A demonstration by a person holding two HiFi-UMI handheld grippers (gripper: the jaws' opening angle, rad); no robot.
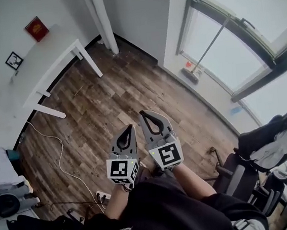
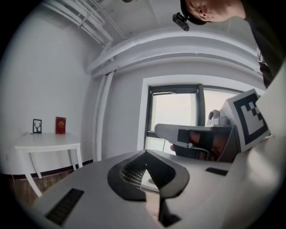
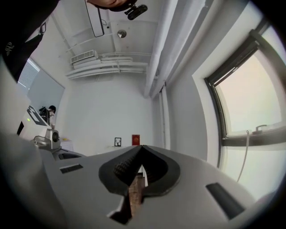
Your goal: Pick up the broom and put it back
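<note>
The broom [image 1: 209,45] leans against the window at the right, its head [image 1: 190,75] on the floor by the wall and its thin handle slanting up across the glass. My left gripper [image 1: 131,126] and right gripper [image 1: 143,113] hang side by side over the wooden floor, close in front of the person's body and well short of the broom. Both are shut with nothing between the jaws. In the left gripper view the left gripper [image 2: 145,153] points at the window wall. In the right gripper view the right gripper [image 3: 141,146] points at the far wall, with a thin pole [image 3: 245,154] at the window.
A white table [image 1: 50,55] stands at the left wall with a red book [image 1: 36,28] and a small picture frame [image 1: 14,60]. A white cable [image 1: 60,151] runs across the floor to a power strip [image 1: 102,195]. Black chairs [image 1: 259,145] stand at the right; a white column [image 1: 104,19] is at the back.
</note>
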